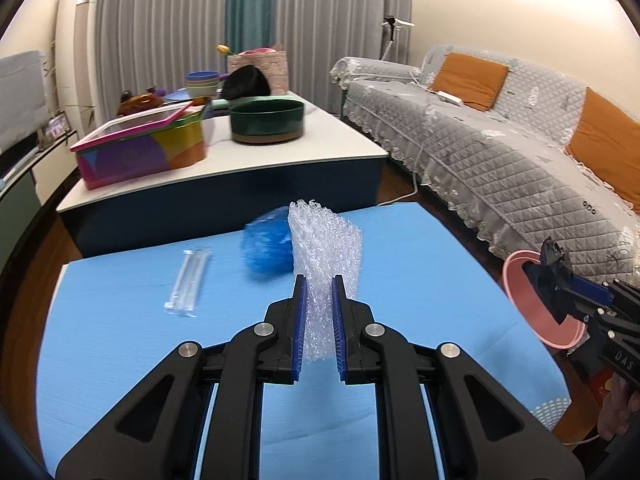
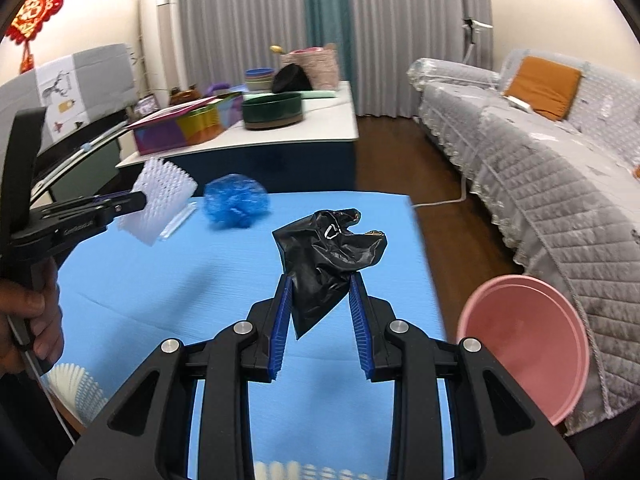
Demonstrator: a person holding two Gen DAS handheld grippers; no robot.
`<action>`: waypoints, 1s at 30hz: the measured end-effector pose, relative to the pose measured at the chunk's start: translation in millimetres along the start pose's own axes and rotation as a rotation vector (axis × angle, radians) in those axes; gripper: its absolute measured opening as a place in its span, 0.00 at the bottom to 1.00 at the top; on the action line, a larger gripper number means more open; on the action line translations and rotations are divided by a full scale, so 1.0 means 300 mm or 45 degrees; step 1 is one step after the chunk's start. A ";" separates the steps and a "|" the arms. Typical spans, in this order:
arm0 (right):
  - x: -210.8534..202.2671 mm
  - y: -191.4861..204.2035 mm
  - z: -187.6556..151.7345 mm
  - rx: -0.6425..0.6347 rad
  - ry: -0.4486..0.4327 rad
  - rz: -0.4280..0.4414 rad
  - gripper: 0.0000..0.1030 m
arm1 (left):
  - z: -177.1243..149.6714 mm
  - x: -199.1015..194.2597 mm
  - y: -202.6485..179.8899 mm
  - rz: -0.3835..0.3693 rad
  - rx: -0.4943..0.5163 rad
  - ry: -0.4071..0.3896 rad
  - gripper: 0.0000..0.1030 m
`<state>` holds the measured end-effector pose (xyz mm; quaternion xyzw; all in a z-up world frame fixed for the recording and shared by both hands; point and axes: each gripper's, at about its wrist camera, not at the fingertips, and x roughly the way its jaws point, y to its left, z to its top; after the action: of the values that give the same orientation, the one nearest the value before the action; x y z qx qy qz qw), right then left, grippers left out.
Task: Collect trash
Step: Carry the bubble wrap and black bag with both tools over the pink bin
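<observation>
Bubble wrap: a clear, crumpled piece is pinched upright between the blue pads of the left hand-held gripper, raised above the blue mat.
Black plastic: a scrunched black bag is clamped by the right hand-held gripper, jaws partly closed on it, one corner dangling below the pads.
Bin: a pink basin sits low at the right, beside the counter edge and in front of the grey sofa; in the left wrist view the right gripper's load hangs near its rim.
Left on the counter: a blue crumpled ball at the far side and a clear plastic sleeve to its left, both lying on the blue mat.
Step in hand: seemingly carrying both pieces to the basin.
Doing it well: bring each load fully over the basin's opening before spreading the jaws, right first since it is nearer; the light wrap may cling to the pads, so open wide and low.
Risk: the bag's loose corner could snag on the rim.
</observation>
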<state>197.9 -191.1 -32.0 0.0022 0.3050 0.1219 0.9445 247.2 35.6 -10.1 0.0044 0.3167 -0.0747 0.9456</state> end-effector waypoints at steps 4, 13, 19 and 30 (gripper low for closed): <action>-0.033 -0.072 -0.007 0.025 -0.003 -0.063 0.29 | -0.002 0.018 -0.056 -0.026 0.010 0.007 0.12; -0.111 -0.258 -0.032 0.107 -0.008 -0.177 0.29 | 0.002 0.044 -0.226 -0.094 0.075 0.016 0.12; -0.158 -0.403 -0.052 0.199 -0.007 -0.242 0.29 | 0.029 0.049 -0.354 -0.138 0.109 0.004 0.12; -0.228 -0.635 -0.051 0.322 -0.046 -0.360 0.29 | 0.032 0.096 -0.608 -0.225 0.143 -0.002 0.12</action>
<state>179.1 -392.9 -20.1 0.0801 0.2980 -0.0512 0.9498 249.4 -149.2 -12.4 0.0292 0.3104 -0.1752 0.9339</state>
